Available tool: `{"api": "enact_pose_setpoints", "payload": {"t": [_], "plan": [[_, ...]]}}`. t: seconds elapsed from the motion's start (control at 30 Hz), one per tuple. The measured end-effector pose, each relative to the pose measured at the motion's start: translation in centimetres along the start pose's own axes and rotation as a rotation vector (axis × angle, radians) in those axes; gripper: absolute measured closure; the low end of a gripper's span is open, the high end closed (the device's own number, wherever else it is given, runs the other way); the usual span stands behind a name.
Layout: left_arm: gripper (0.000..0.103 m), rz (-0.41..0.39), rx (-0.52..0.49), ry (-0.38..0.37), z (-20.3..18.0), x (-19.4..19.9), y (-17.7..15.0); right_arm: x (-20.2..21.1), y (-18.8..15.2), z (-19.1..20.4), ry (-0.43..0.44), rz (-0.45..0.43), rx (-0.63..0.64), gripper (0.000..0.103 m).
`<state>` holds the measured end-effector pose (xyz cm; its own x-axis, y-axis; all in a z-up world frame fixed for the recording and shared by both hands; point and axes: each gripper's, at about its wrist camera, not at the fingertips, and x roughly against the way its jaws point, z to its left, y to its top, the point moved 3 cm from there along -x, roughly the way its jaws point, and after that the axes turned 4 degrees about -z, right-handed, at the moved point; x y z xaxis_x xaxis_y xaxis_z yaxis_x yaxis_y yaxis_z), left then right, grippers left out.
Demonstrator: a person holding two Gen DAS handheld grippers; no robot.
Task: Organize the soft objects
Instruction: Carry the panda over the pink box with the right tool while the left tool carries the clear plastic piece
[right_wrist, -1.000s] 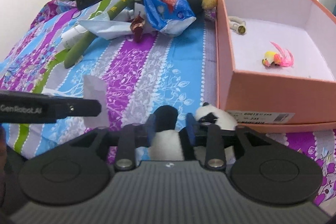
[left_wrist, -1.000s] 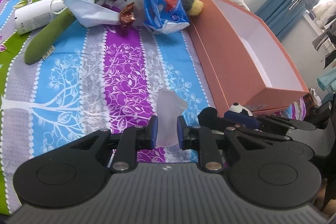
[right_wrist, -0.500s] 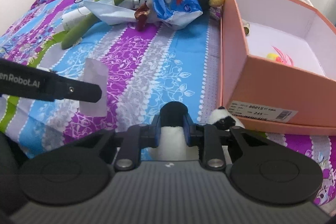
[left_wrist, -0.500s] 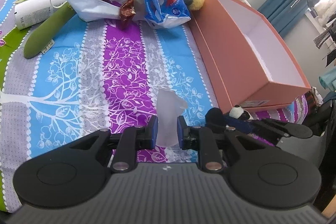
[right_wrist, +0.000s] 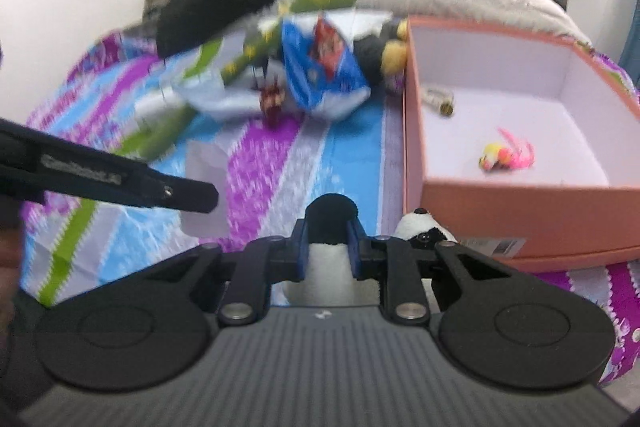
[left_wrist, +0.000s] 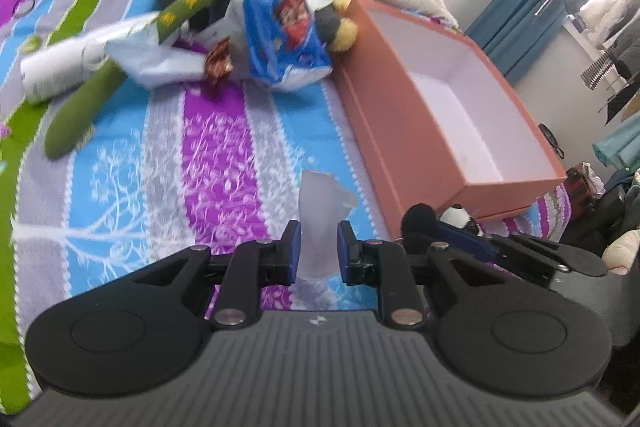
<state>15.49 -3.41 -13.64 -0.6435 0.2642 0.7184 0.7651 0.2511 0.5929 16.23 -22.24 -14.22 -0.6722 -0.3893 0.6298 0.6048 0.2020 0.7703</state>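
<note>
**Both grippers loaded, box just to the right**

While I hold something in each gripper, the job in hand looks like getting the toy panda into the box. Starting at the far left of the bedspread, the pile of loose things lies well apart from me: a white tube, a long green plush with yellow characters I cannot read, a blue snack bag with red print, also unreadable through the blur, and a grey-and-yellow plush touching the far corner of the box.

Next, my left gripper is pinched on a frosted, translucent soft piece that stands up between the blue pads; what it is exactly I cannot tell. My right gripper is closed on the panda, gripping its black-and-white body, with the head hanging just beside the box's near wall.

Furthest right, the orange box sits open, holding 1 pink-and-yellow toy and 1 small pale item near its back-left corner.

To do this well, I should lift the panda clear above the near rim before moving across, so the dangling head does not catch the wall, and release over the bare floor beside the pink toy. The left gripper's side shows white lettering, too smeared to read; the box's front label is likewise illegible.
</note>
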Motion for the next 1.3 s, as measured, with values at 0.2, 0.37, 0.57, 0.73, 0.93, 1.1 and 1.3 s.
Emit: {"api": "enact_pose_setpoints", "payload": {"t": [0.2,0.37,0.57,0.73,0.93,1.1,1.3], "plan": [[0.08,-0.061,-0.061,-0.031,-2.4,2.0,4.0,3.5,4.4,-0.6,0.011,-0.128,-0.01,0.079],[0.08,-0.127,-0.116,-0.064,-5.1,3.3,7.8,5.6,8.6,-1.6,-0.027,-0.241,0.026,0.079],[0.08,-0.169,-0.159,-0.119,-8.7,3.0,11.9,6.7,12.3,-5.3,-0.092,-0.315,-0.017,0.079],[0.08,-0.116,-0.172,-0.174,-11.8,0.1,13.8,6.1,13.7,-9.6,-0.137,-0.282,-0.085,0.079],[0.08,-0.012,-0.207,-0.208,-15.5,-4.8,15.3,4.3,13.2,-14.6,-0.191,-0.16,-0.167,0.079],[0.08,0.096,-0.249,-0.188,-18.1,-10.1,14.9,2.3,11.3,-17.9,-0.218,-0.056,-0.212,0.079],[0.08,0.182,-0.283,-0.175,-19.9,-14.2,13.4,0.3,8.5,-20.9,-0.244,0.032,-0.267,0.079]]}}
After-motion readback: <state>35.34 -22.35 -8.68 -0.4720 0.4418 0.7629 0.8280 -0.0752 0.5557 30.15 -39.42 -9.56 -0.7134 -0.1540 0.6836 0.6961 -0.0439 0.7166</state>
